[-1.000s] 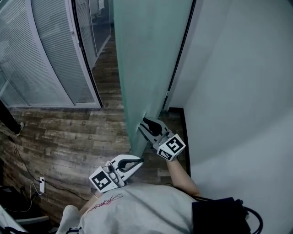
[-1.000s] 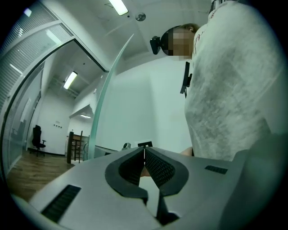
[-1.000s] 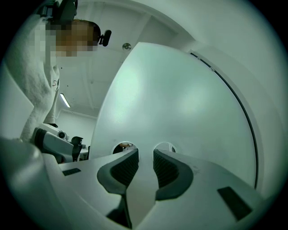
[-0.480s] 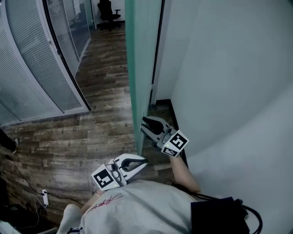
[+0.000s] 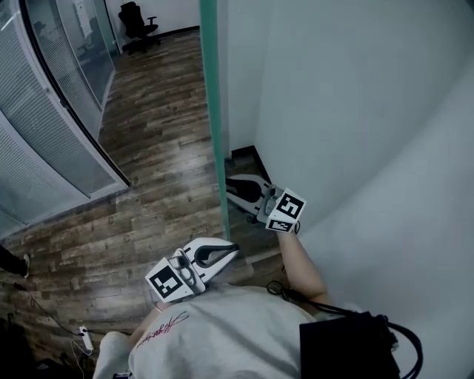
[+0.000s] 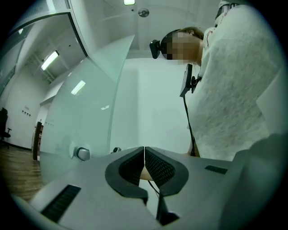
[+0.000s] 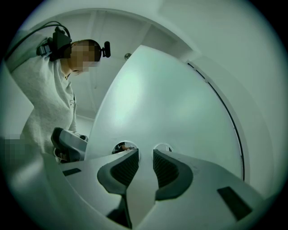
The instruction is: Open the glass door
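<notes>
Frosted green glass stands edge-on before you: in the head view the glass door (image 5: 215, 111) is a thin strip running from the top of the picture down to your right gripper (image 5: 232, 191). To the right of that strip the white wall (image 5: 355, 111) curves in close. It leaves only a narrow wedge of floor with a dark skirting (image 5: 244, 157) at its foot, and the right gripper's marker cube (image 5: 285, 211) sits near that wall. To the left of the door the wood floor (image 5: 148, 141) lies wide open as far as the glass partition (image 5: 44, 148) with its blinds. An office chair (image 5: 138, 15) stands far off at the top of the corridor.

In the right gripper view the door's free edge passes straight between the two pads (image 7: 124, 170). They stand a narrow way apart and close on the glass from both faces. A round fitting (image 7: 162, 147) sits on the door just past the fingertips (another shows on the opposite face).

Your left gripper (image 5: 234, 253) hangs in front of your chest on the open-floor side, near the door's edge but not touching it. Its jaws are pressed together with nothing between them. In its own view the door's frosted face rises to the left, with a round fitting low on it.
</notes>
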Motion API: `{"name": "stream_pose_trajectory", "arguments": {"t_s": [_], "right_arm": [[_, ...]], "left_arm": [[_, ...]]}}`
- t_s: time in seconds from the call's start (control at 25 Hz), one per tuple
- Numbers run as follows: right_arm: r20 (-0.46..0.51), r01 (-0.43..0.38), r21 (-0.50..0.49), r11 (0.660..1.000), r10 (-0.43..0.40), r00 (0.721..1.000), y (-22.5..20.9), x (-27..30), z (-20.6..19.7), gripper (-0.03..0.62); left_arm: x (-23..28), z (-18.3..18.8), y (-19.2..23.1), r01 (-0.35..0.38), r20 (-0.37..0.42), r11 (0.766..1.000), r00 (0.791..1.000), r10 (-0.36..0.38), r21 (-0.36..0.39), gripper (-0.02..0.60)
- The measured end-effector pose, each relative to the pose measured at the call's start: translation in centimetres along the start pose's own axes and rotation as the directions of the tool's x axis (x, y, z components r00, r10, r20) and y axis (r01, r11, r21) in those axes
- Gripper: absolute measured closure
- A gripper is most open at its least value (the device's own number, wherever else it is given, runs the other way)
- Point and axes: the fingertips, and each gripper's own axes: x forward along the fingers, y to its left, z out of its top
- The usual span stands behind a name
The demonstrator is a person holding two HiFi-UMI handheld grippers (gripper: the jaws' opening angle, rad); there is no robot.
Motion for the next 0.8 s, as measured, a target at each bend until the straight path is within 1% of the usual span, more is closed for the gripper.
{"name": "stream_pose_trajectory", "arguments": {"t_s": [0.16, 0.36, 0.48, 0.64, 0.8], "right_arm": [[-0.018, -0.025, 0.012, 1.000, 0.025, 1.000, -0.5, -1.5, 0.5, 0.485], [0.003, -0.011, 0.020, 1.000, 0.011, 1.000, -0.5, -3.9, 1.6, 0.485], [0.001, 0.004, 0.014, 1.000, -0.004, 1.000, -0.9, -4.9, 2.2, 0.487], [-0.017, 0.012, -0.002, 1.000, -0.012, 1.000, -1.3, -6.5, 2.8, 0.488], [-0.029, 0.020, 0.002, 1.000, -0.019, 0.999, -1.6, -7.9, 3.8, 0.488]], "left_arm": [[1.6, 0.4, -0.2, 0.043, 0.012, 0.999, 0.999, -0.043, -0.024, 0.563], [3.4, 0.3, -1.6, 0.097, -0.016, 0.994, 0.995, -0.098, -0.041, 0.563], [3.9, 0.5, -1.9, 0.130, -0.010, 0.990, 0.991, -0.130, -0.053, 0.563], [3.9, 0.4, -2.3, 0.144, -0.018, 0.987, 0.989, -0.145, -0.071, 0.563], [3.7, 0.9, -2.6, 0.159, -0.024, 0.985, 0.987, -0.160, -0.066, 0.563]]}}
